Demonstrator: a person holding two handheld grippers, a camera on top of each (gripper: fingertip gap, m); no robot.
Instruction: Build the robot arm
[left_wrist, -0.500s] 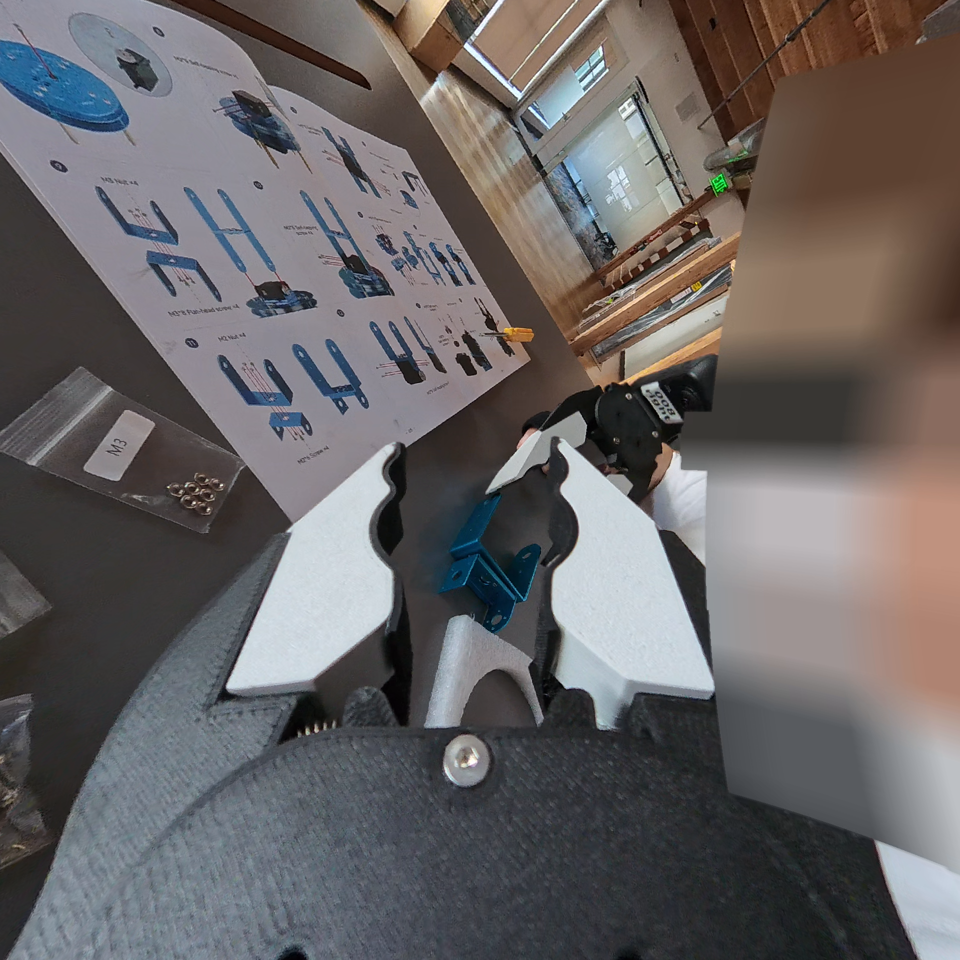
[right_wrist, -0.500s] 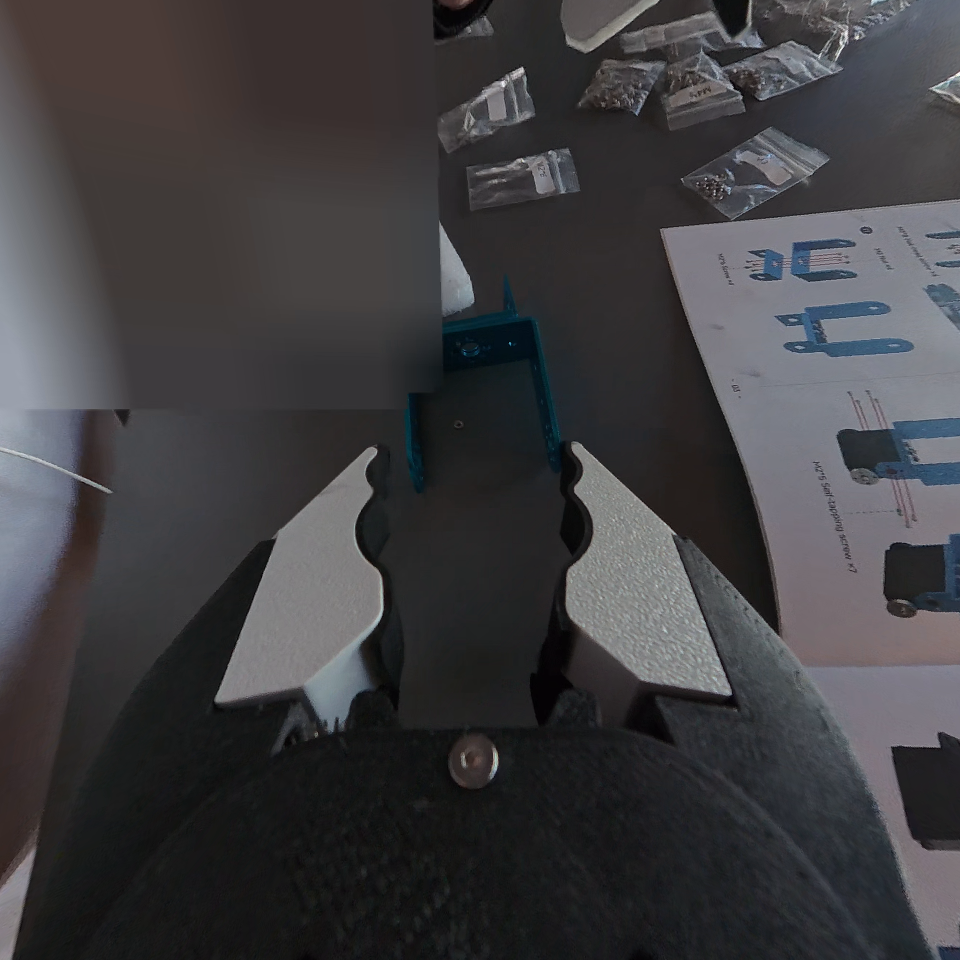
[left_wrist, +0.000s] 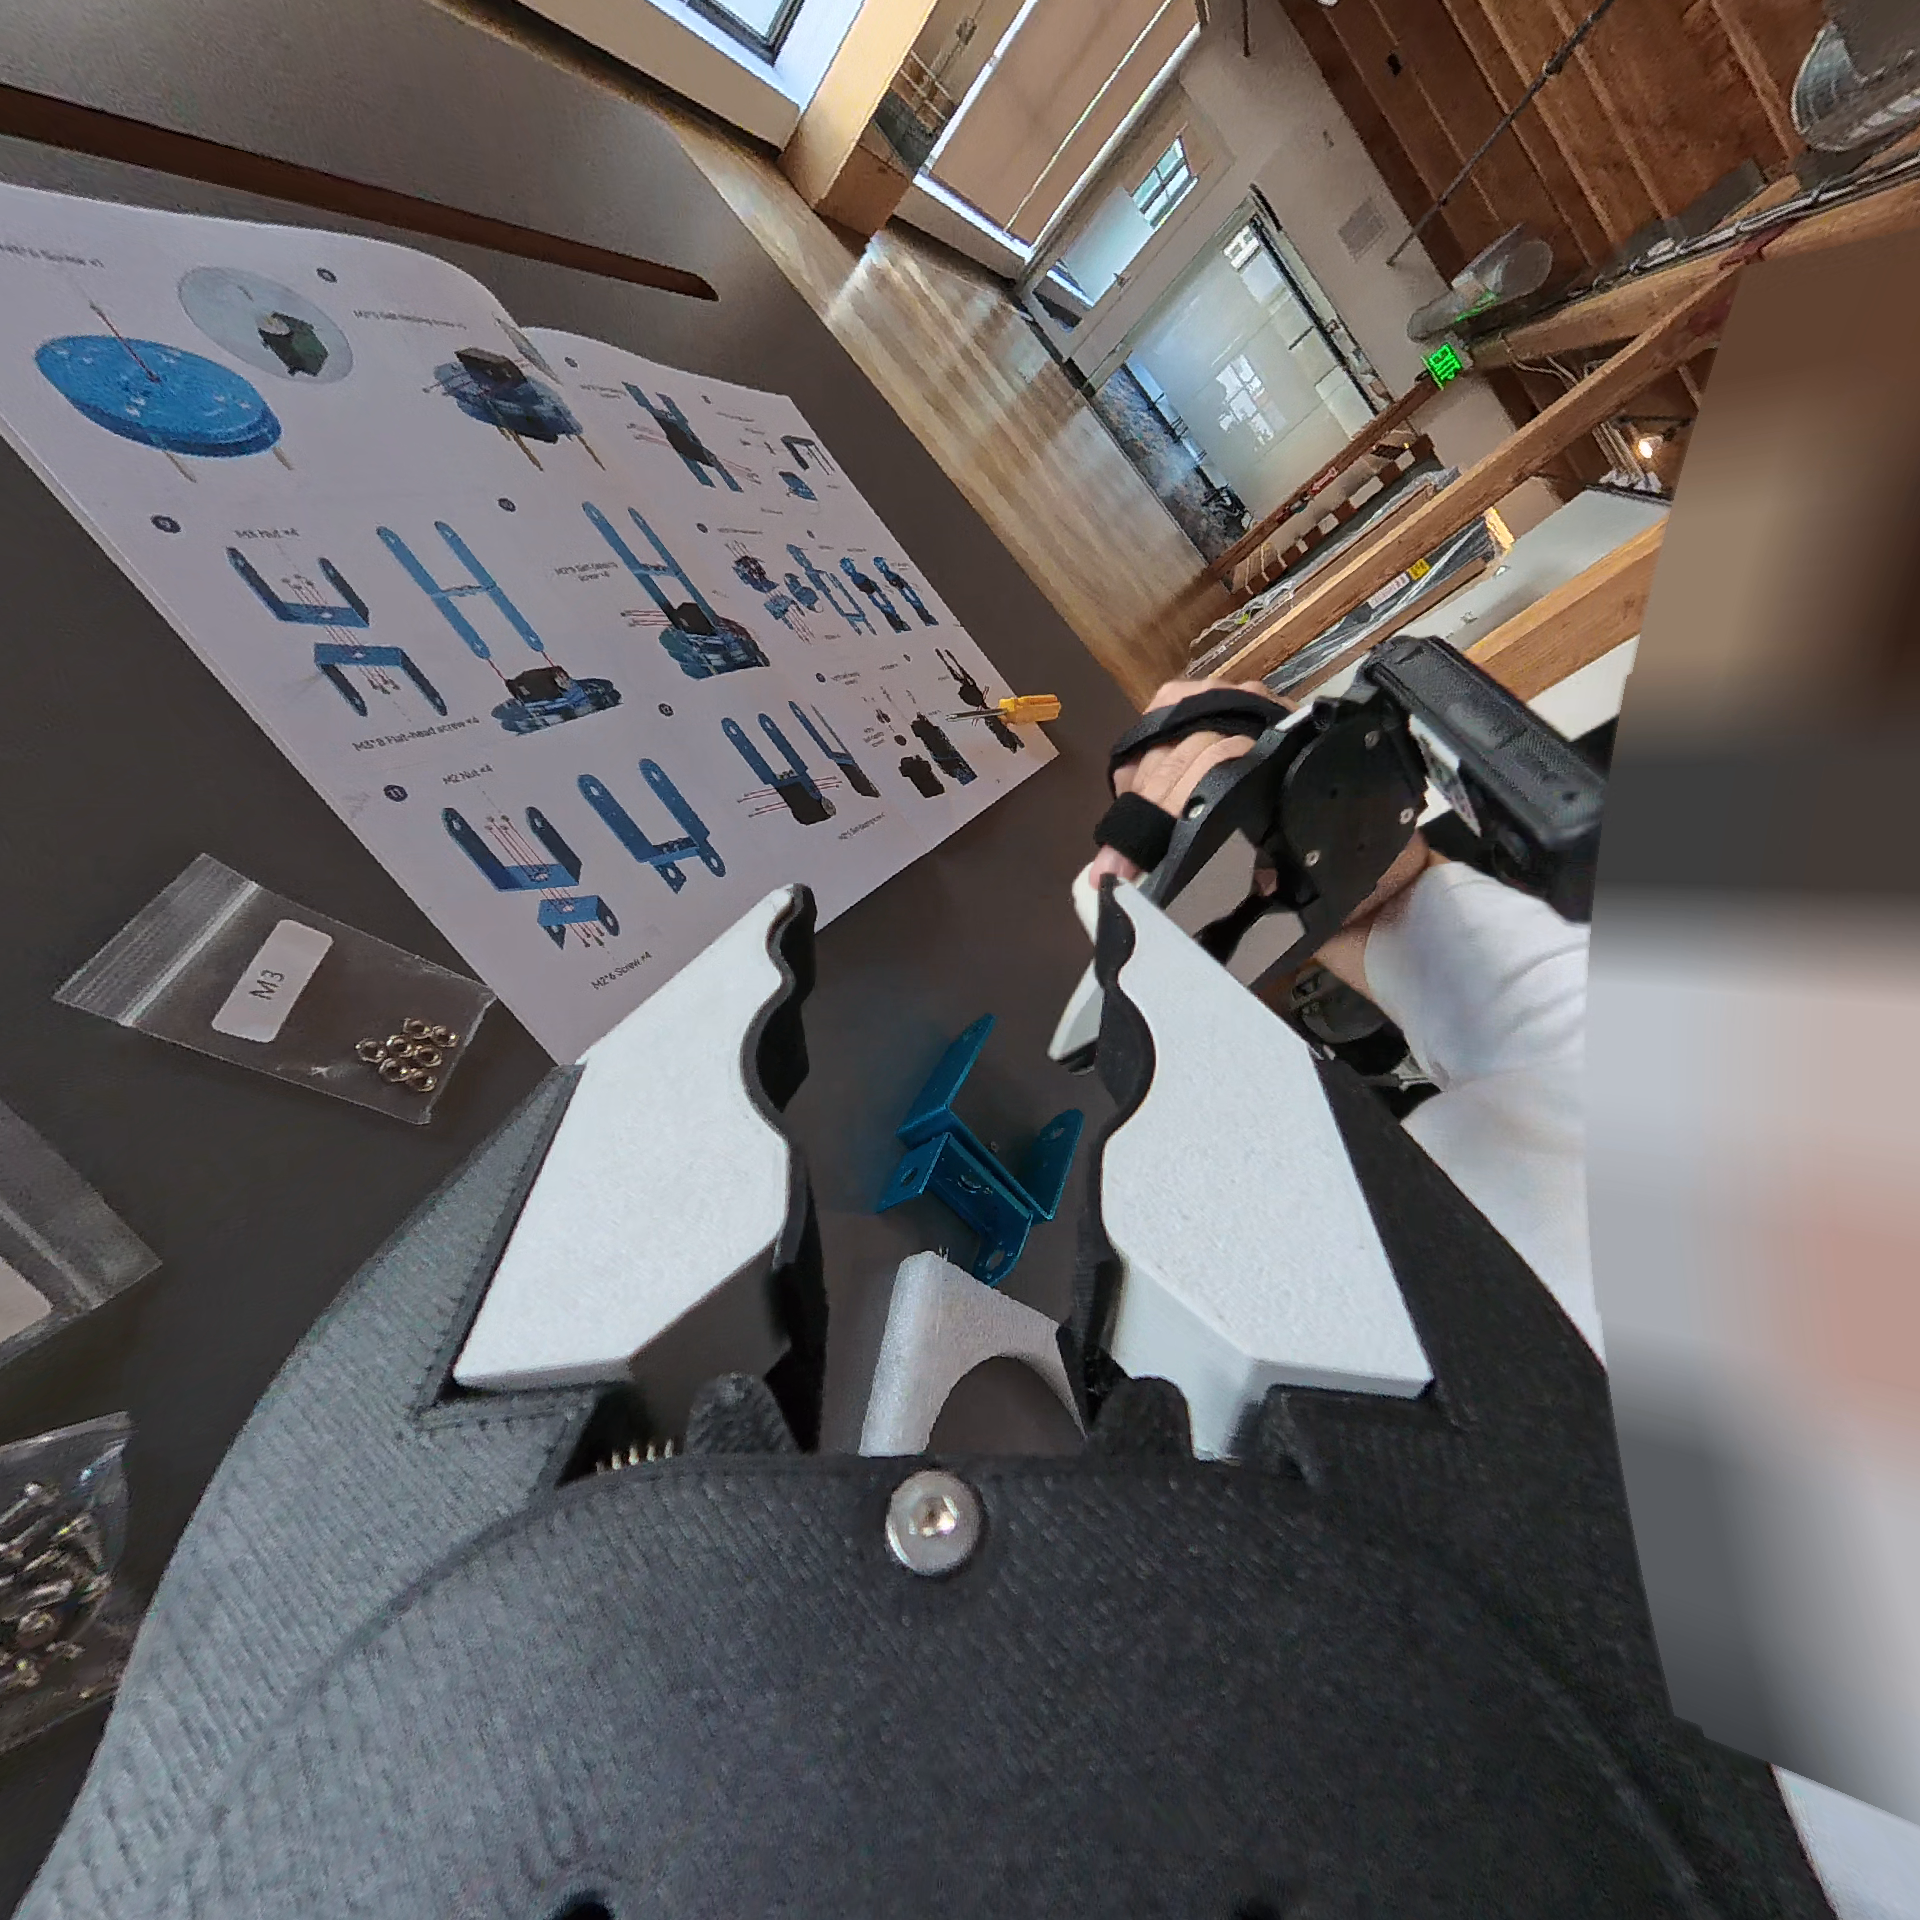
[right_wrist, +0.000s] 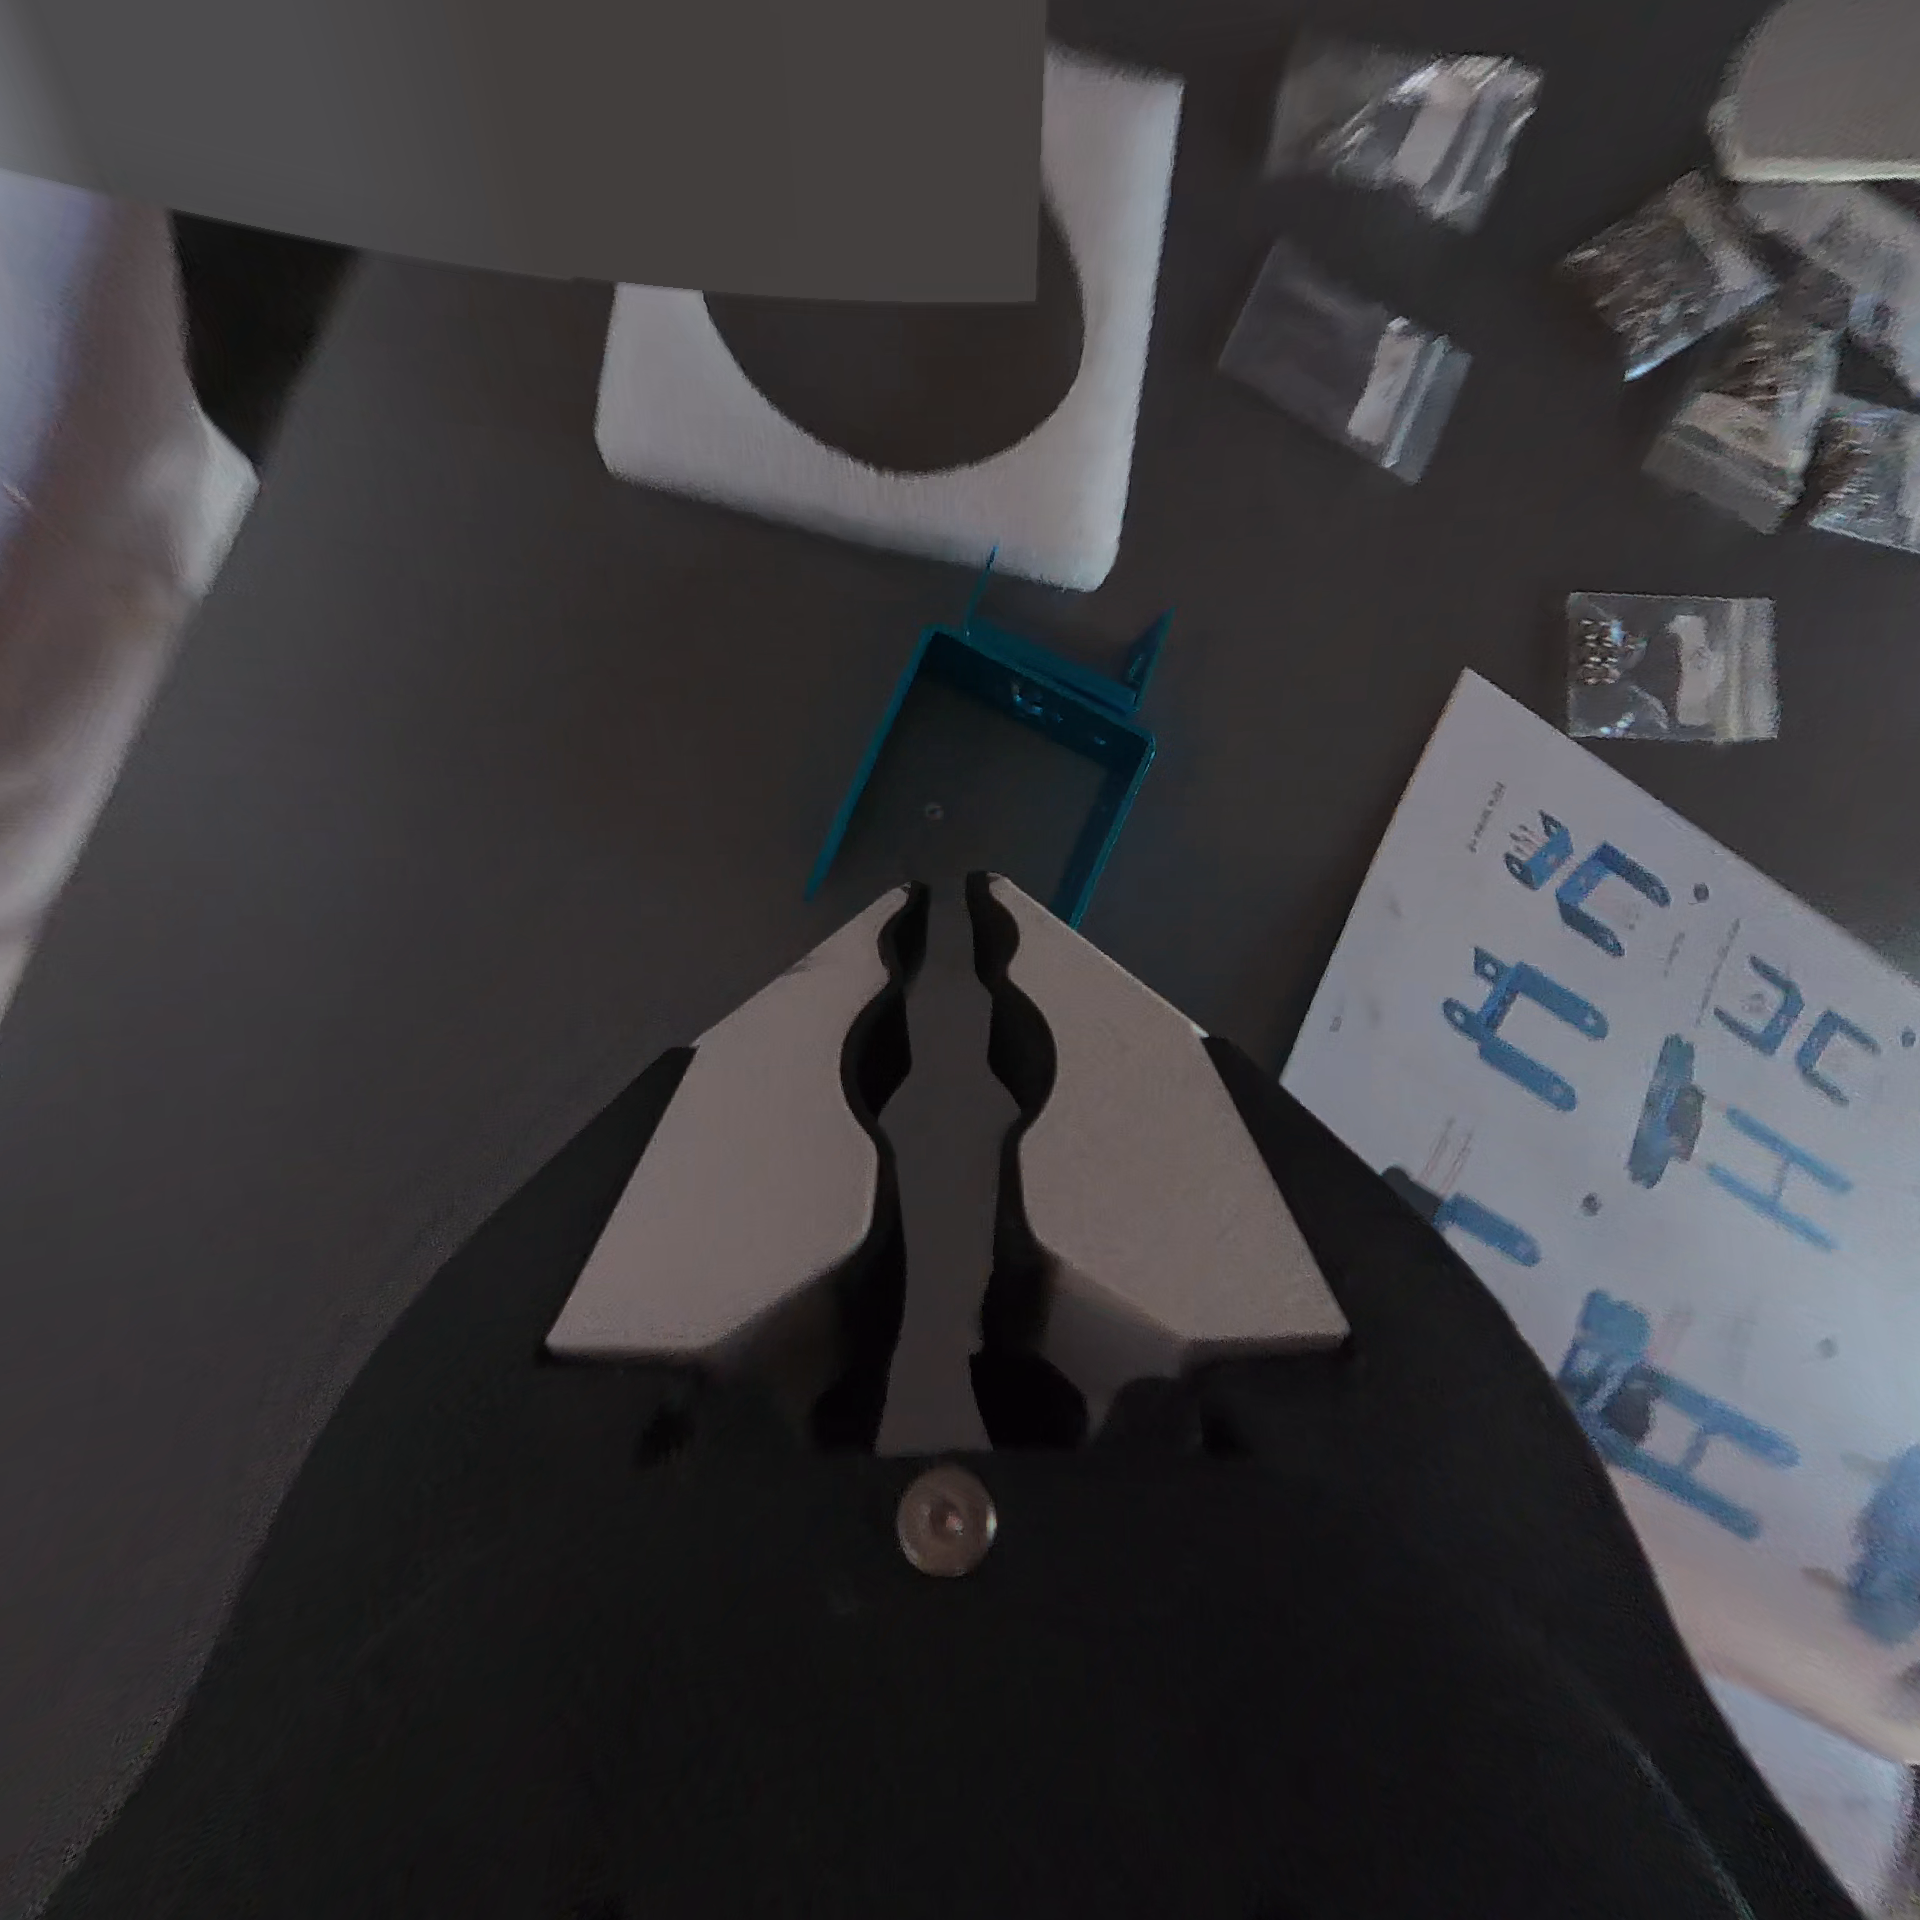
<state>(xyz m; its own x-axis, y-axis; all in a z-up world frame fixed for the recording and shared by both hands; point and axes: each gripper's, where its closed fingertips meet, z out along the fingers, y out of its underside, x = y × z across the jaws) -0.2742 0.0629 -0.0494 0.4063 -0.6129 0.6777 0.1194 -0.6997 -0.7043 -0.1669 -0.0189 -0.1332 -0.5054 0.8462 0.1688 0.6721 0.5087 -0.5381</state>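
Observation:
A blue metal bracket assembly lies on the dark table, just beyond my left gripper, which is open and empty above it. A white foam piece lies between the left fingers, nearer the camera. In the right wrist view the blue bracket is a U shape with a small screw on the table inside it. My right gripper hovers at the bracket's open end, nearly shut with only a narrow slit, holding nothing. The right gripper also shows in a hand in the left wrist view.
A printed instruction sheet lies on the table left of the bracket, with a small yellow-handled screwdriver at its far corner. A clear bag of nuts and several other hardware bags lie around. The foam piece sits beyond the bracket. Spacing between my two grippers at the tips: around 15 cm. My left tips are about 15 cm from the white foam piece, my right tips only 10 cm. The right camera catches it too, in the right wrist view.
The right gripper's jaws have closed from wide open to a narrow slit, and it has drawn back from the bracket and turned. The left gripper stays open over the bracket.

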